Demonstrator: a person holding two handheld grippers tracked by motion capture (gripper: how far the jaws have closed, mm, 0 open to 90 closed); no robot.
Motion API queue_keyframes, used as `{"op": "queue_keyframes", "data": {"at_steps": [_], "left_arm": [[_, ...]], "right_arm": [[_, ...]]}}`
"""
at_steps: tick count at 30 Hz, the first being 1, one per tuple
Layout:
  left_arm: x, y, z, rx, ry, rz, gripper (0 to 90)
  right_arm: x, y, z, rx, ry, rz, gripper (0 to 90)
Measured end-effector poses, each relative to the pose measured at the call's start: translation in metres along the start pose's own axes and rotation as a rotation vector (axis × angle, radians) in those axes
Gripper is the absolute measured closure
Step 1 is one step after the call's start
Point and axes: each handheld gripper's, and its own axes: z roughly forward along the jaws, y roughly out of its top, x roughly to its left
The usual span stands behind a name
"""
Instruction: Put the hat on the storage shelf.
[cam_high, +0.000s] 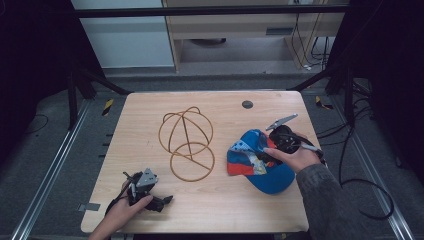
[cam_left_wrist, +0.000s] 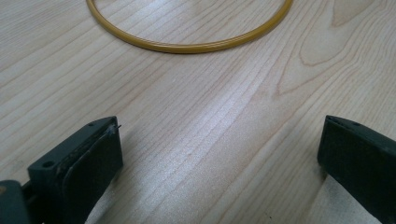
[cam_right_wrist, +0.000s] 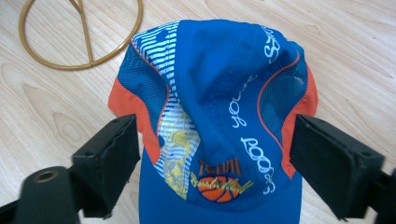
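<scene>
Cap (cam_right_wrist: 219, 107): lay on the table (cam_high: 150, 110), right of the wire hat stand (cam_high: 187, 142).
Right gripper (cam_right_wrist: 215, 163): jaws wide, flanking the cap, not pressing it.
Left gripper (cam_left_wrist: 219, 154): jaws wide, empty, near the stand's ring.

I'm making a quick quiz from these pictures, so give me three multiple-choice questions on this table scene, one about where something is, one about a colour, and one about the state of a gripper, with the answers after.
1. Where does the cap lie relative to the wire stand in the high view?
A. to its right
B. to its left
C. on top of it

2. What is the cap's main colour?
A. green
B. blue
C. black

3. How do the jaws of the left gripper stand?
A. shut on the cap
B. shut on the wire stand
C. open over bare table

Answers:
1 A: the high view shows the cap to the right of the stand, under the right gripper.
2 B: the right gripper view shows blue cloth with orange side panels.
3 C: the left gripper view shows only the wooden table between wide-apart jaws.
</scene>
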Motion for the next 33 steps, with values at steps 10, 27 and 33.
{"op": "queue_keyframes", "data": {"at_steps": [10,27,33], "left_arm": [[0.0,0.0,0.0,0.003,0.0,0.003,0.0],[0.0,0.001,0.0,0.001,0.0,0.001,0.0],[0.0,0.001,0.0,0.001,-0.001,0.002,0.0]], "right_arm": [[-0.005,0.015,0.016,0.047,0.038,0.002,26.6],[-0.007,0.015,0.033,0.102,0.034,0.011,40.8],[-0.01,0.006,0.042,0.132,0.055,0.029,58.0]]}}
